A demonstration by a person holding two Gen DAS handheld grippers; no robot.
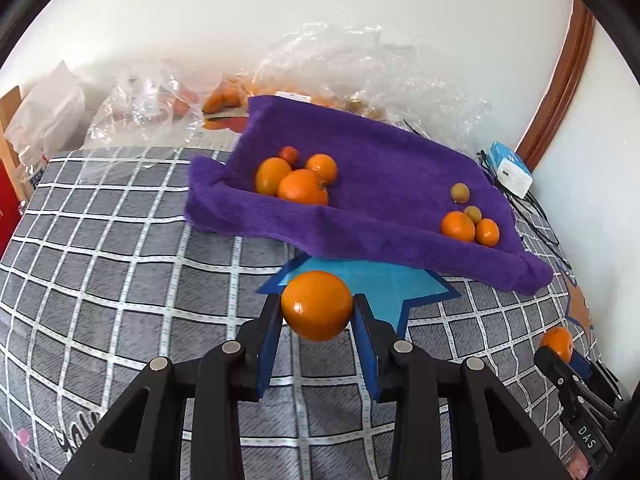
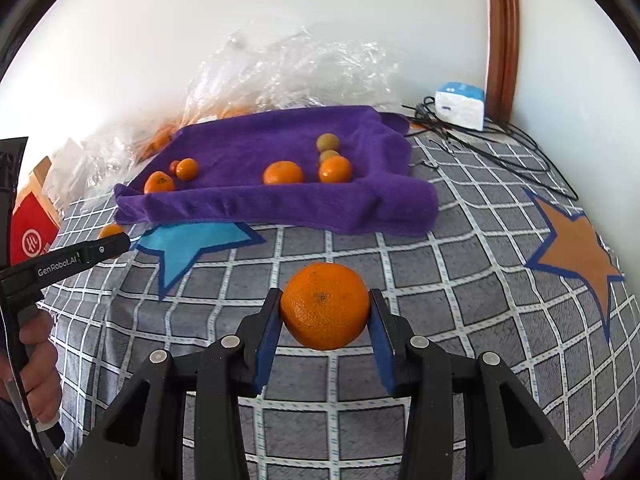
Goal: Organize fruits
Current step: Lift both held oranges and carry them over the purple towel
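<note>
Both jaws were clamped: your left gripper (image 1: 317, 307) on one orange (image 1: 317, 305), your right gripper (image 2: 325, 307) on another. Ahead lay the purple towel (image 1: 384, 184), nearer your left.

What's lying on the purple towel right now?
On the purple towel: a left cluster of oranges with a small red fruit, a right group of two oranges and two small greenish-brown fruits. Raised folds may hide more.

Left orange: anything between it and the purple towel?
Nothing visible. The left hand-held gripper holds the orange above the checked cloth, over the blue star patch. Only the towel's raised front fold lies ahead; fruit already sits in clusters left and right, the middle is free.
</note>
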